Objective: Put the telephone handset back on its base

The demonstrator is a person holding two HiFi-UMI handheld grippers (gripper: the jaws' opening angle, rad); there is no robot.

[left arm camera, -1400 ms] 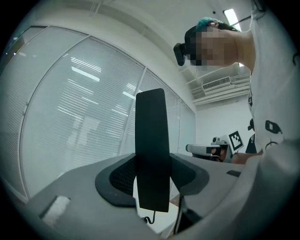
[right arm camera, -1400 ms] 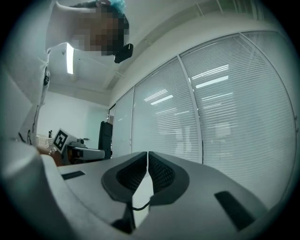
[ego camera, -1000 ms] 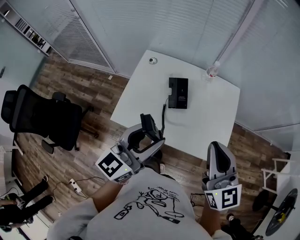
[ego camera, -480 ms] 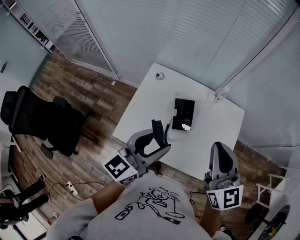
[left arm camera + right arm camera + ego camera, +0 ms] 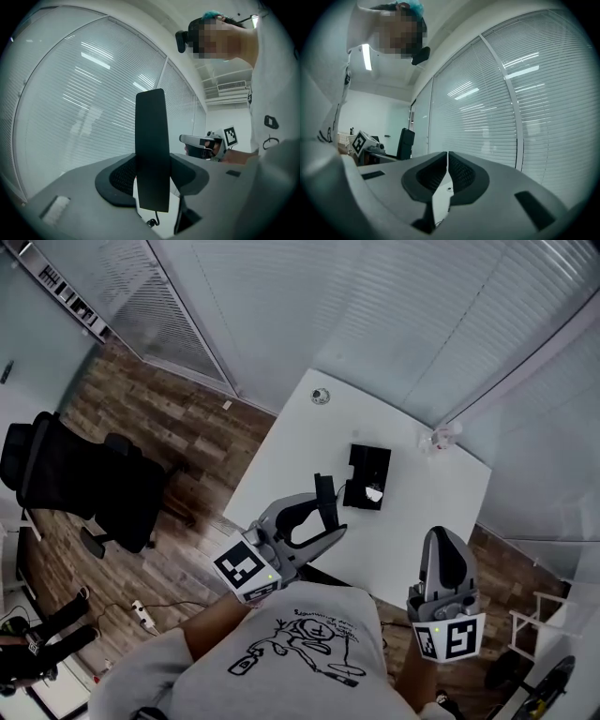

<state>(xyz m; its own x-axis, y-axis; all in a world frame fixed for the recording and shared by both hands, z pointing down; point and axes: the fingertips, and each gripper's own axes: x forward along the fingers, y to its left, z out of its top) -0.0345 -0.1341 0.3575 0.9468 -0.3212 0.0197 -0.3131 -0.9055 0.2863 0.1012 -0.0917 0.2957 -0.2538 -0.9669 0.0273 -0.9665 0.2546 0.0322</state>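
Head view: left tongs [image 5: 323, 519] clamp upright black plastic handset [image 5: 324, 495]; black rectangular base [image 5: 368, 476] at 2 o'clock; right tongs [image 5: 442, 534] closed, empty.

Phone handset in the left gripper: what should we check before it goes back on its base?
1. Is the handset clamped in the left gripper: ok.
2. Is the base on the table in plain sight: ok.
3. Is the handset above the base: not ok, it is beside it.
4. Is the cord untangled: cannot tell.
5. Is the right gripper shut, empty and aside: ok.
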